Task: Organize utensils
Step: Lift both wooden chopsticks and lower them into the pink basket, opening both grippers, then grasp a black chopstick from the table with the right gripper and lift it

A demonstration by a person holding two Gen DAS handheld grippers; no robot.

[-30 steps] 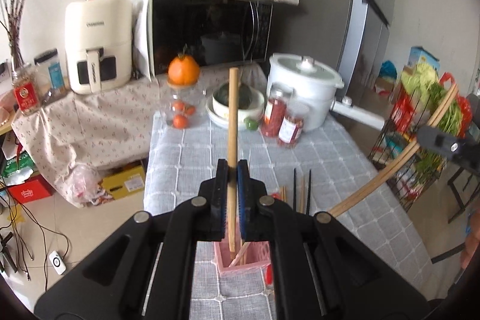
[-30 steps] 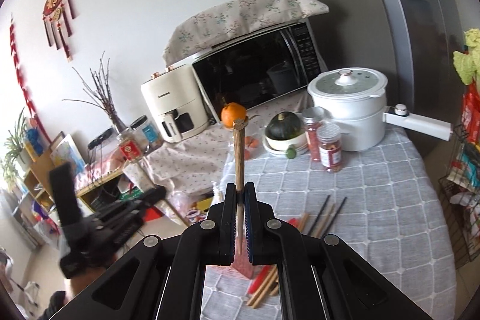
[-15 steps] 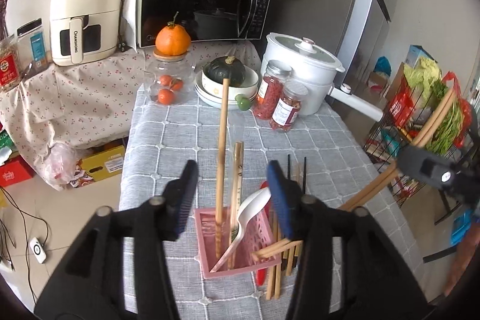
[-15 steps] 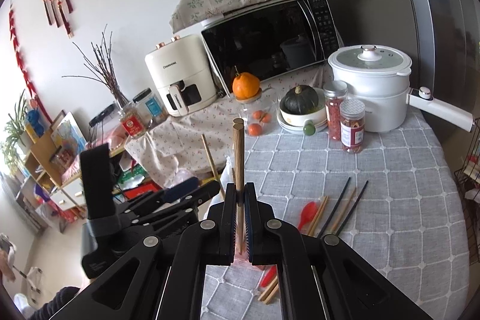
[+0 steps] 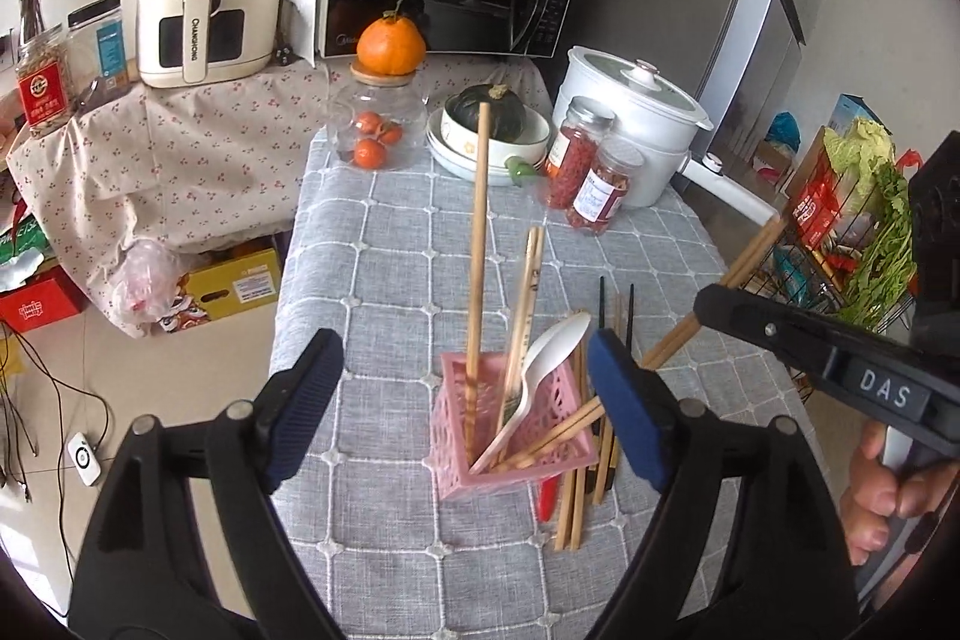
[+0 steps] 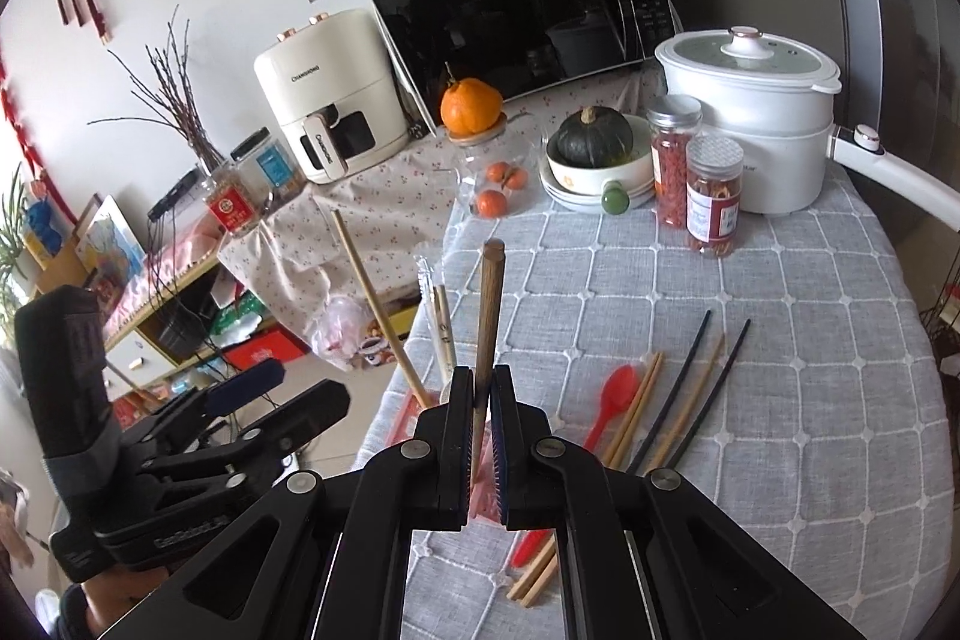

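A grey checked cloth covers the bench (image 5: pixel 420 232); on it the pink basket (image 5: pixel 462 466) holds a long chopstick (image 5: pixel 477 244) nearly upright (tip down). The left hand-held gripper (image 5: pixel 462 400) is opening, touching nothing; the right hand-held gripper (image 6: pixel 483 436) clamps a darker chopstick (image 6: pixel 489 310), its long axis steep, leaning slightly.

Chopsticks (image 5: pixel 477 250) and spoon (image 5: pixel 543 364) stand in the basket (image 5: pixel 564 454); more chopsticks (image 5: pixel 576 508) lie apparently just right.
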